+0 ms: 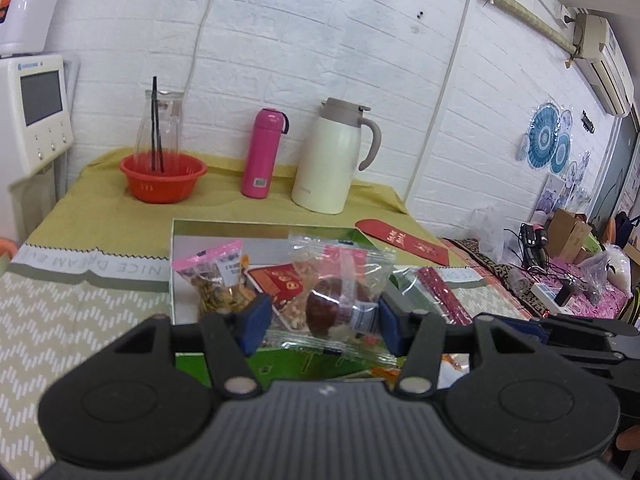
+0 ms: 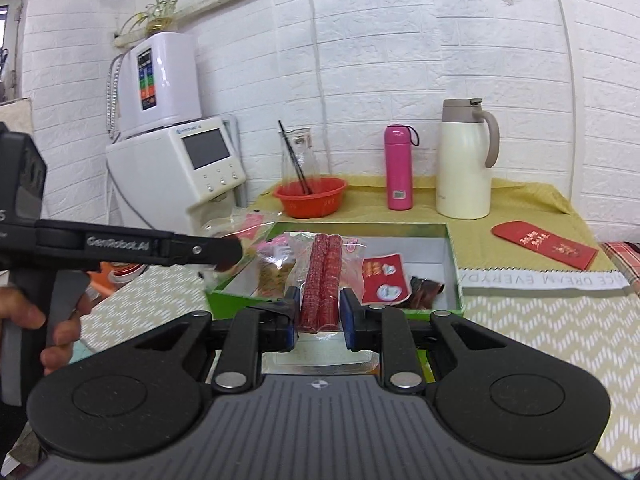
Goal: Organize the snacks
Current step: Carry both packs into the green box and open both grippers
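Observation:
My left gripper (image 1: 323,322) is shut on a clear snack packet (image 1: 332,292) of nuts and a red date, held above the near edge of the green box (image 1: 180,236). A pink-topped nut packet (image 1: 218,280) and a red packet (image 1: 276,280) lie in the box. My right gripper (image 2: 320,318) is shut on a clear packet of two red sausage sticks (image 2: 322,276), held upright over the box's (image 2: 452,264) near side. In the right wrist view, a red-and-white packet (image 2: 382,276) and a dark packet (image 2: 424,288) lie inside. The left gripper (image 2: 228,256) reaches in from the left, held by a hand (image 2: 24,316).
At the back of the yellow cloth stand a red basin (image 2: 310,196) with a glass jug, a pink flask (image 2: 398,168) and a cream thermos jug (image 2: 464,160). A red envelope (image 2: 544,244) lies right of the box. A white dispenser (image 2: 180,168) stands on the left.

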A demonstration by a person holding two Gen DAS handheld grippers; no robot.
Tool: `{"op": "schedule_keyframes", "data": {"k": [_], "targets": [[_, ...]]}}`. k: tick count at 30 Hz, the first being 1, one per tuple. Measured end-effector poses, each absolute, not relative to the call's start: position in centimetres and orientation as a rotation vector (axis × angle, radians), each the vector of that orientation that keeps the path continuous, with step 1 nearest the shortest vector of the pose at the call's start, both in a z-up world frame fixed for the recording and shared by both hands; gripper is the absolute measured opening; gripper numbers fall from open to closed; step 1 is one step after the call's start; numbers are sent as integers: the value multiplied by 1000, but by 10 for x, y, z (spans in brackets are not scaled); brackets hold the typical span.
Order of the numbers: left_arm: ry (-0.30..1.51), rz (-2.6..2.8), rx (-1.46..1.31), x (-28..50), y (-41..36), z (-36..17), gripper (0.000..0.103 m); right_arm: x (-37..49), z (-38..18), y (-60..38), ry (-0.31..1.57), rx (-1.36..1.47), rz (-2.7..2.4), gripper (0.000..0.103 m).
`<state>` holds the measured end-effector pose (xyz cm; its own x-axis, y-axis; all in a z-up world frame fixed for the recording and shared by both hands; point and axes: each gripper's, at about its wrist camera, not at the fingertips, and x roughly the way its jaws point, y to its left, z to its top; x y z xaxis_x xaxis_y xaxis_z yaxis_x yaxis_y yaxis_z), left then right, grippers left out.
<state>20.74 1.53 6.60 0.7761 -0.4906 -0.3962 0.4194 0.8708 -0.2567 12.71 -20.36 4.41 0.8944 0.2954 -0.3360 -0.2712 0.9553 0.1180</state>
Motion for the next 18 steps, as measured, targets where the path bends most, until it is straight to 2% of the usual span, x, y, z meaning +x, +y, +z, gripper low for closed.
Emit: {"op": "schedule_keyframes", "data": {"k": [18], "targets": [[581, -441, -136, 296, -3, 33, 55, 235, 8, -227, 474, 76, 226, 38]]}}
